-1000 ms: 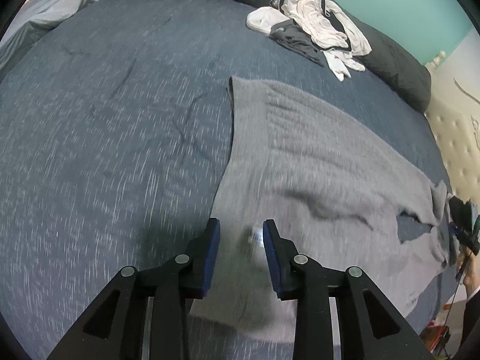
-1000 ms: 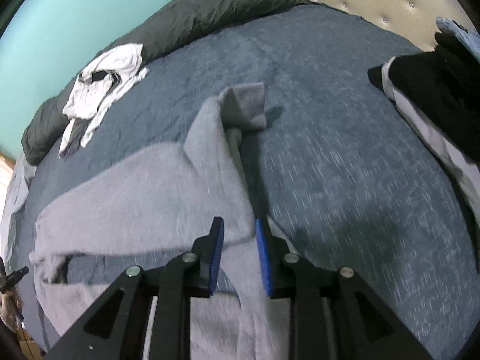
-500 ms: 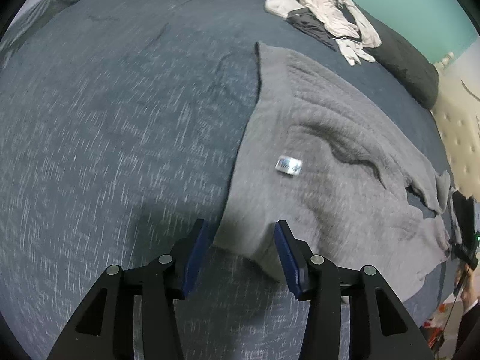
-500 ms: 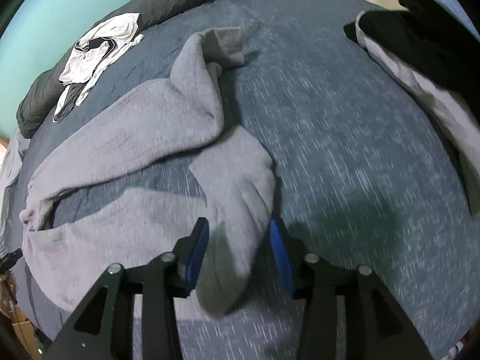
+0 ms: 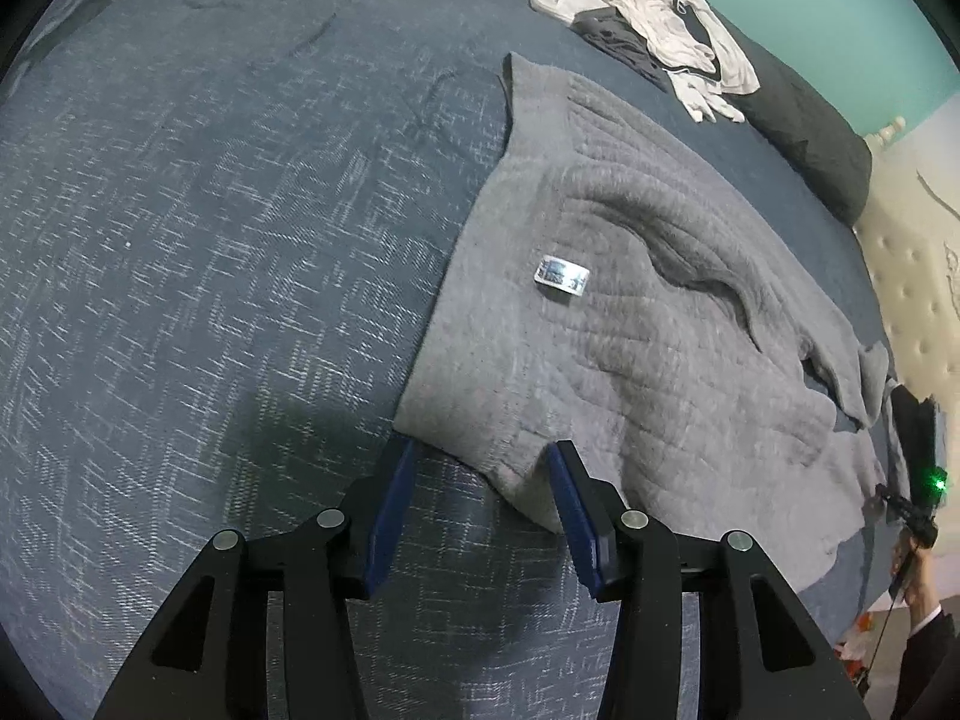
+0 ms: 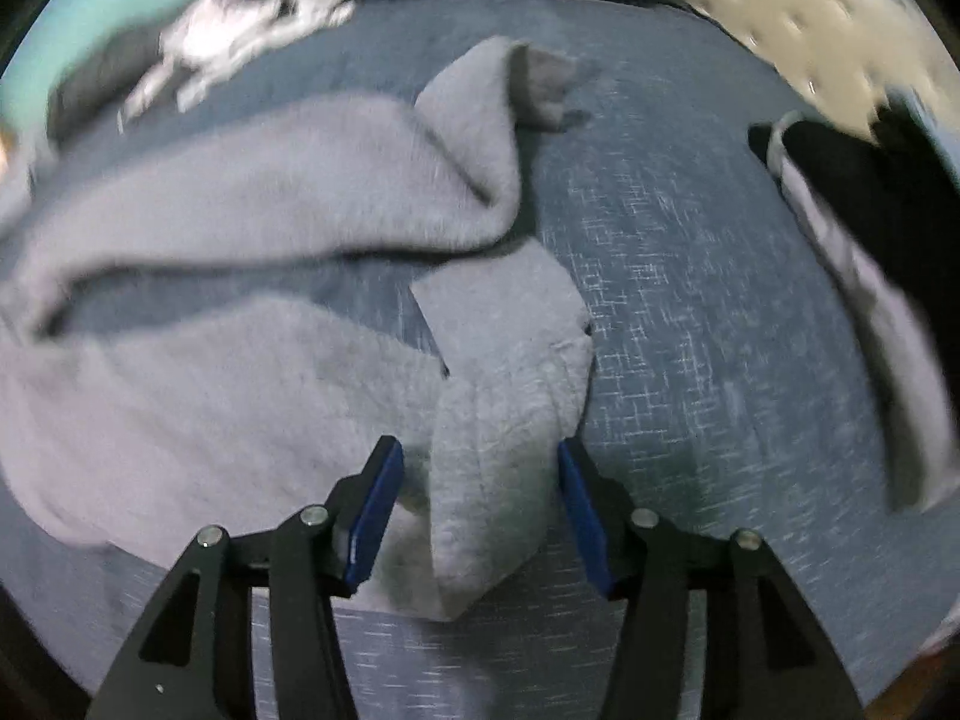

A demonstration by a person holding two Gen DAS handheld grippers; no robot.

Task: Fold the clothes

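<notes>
Since the earlier frames, both of your grippers have let go: a second ago each pinched the grey sweater (image 5: 630, 312), and now its fabric lies slack on the dark blue bedspread (image 5: 210, 240). The left gripper (image 5: 477, 495) has drawn back from near the sewn label (image 5: 561, 275) to the garment's near corner, and the right wrist view has rolled, its picture blurred.

Task state. The sweater lies spread but rumpled, well apart from the unsorted white and dark clothes (image 5: 654, 42) heaped by the dark duvet (image 5: 804, 120). In the right wrist view, a sleeve (image 6: 510, 396) is doubled over toward the body, and a second sleeve (image 6: 480, 120) lies bunched farther off. By my reading, the first fold is barely begun; squaring, folding and the rest of the pile remain.

Jaws. Left: jaws spread, having just opened; the corner lies between the blue pads, unpressed. Right gripper (image 6: 477, 498): jaws spread and just opening further; the sleeve end sits between the pads, clear of both.
</notes>
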